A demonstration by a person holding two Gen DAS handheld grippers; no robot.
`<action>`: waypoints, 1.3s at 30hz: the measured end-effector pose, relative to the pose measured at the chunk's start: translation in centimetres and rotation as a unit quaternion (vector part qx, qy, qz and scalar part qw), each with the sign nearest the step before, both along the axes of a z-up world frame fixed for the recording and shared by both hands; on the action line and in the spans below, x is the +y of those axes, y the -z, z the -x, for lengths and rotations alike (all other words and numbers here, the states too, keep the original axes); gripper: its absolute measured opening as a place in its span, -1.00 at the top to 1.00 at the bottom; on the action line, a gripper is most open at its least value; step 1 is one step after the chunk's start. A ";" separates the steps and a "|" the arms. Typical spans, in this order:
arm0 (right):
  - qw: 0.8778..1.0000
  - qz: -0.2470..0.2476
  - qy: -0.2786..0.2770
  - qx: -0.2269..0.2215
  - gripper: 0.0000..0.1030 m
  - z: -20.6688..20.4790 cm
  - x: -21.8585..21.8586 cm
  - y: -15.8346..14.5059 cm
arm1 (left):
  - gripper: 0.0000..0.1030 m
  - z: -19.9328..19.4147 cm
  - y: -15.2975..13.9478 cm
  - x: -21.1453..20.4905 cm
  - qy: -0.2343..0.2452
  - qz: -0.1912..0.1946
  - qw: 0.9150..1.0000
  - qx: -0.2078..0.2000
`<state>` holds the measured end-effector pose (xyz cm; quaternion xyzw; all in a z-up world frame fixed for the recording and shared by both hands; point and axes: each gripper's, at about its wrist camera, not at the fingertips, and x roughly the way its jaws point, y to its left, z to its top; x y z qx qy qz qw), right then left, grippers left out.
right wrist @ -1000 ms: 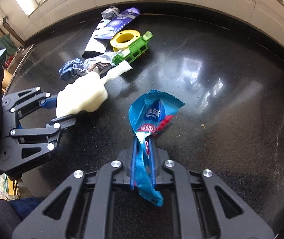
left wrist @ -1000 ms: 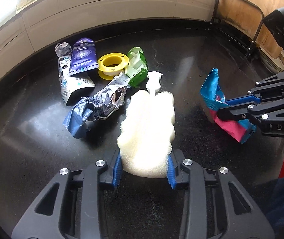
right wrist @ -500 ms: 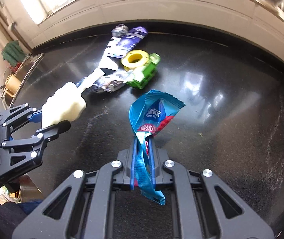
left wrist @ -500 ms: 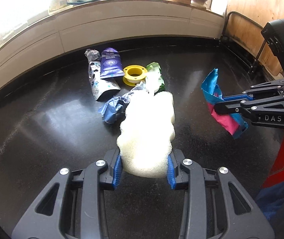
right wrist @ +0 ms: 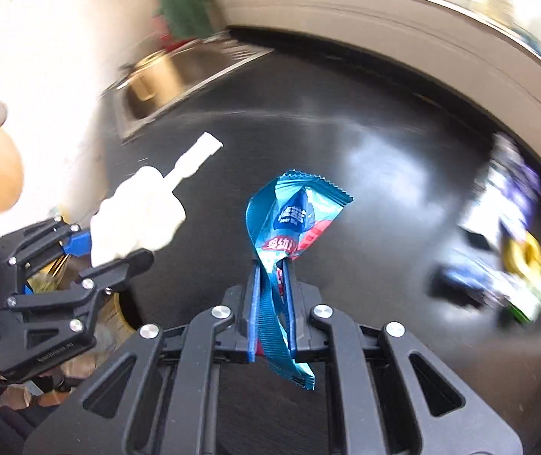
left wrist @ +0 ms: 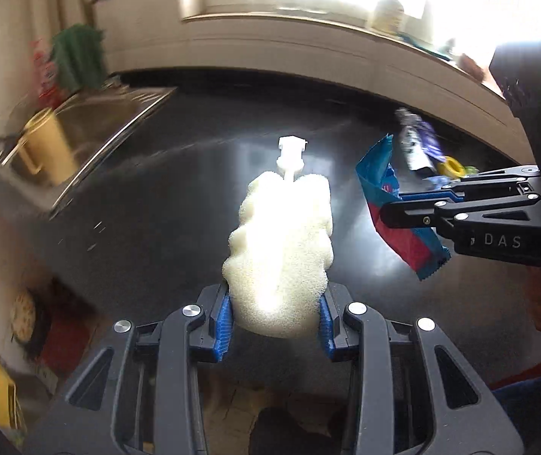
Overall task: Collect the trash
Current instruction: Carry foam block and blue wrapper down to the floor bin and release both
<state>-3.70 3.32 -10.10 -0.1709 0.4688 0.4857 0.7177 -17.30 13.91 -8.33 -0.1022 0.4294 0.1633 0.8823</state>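
Because the foam sponge clamped at its base between the left gripper fingers appears light and compressible, while the thin, slippery wrapper pinched between the right gripper fingers projects crumpled beyond them, both likely require only moderate grip force.

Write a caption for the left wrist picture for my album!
Left gripper clamps a white sponge brush above the black countertop while the right gripper pinches a blue snack wrapper.

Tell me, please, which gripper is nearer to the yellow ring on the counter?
Right. The right gripper, shut on the blue wrapper, sits just beside the yellow ring; the left gripper, holding the white sponge, is farther off toward the sink.
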 end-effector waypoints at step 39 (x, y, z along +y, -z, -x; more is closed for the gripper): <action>0.936 0.204 -0.285 0.041 -0.06 21.8 30.6 18.9 | 0.01 22.5 21.2 16.9 -0.309 0.168 0.931 0.103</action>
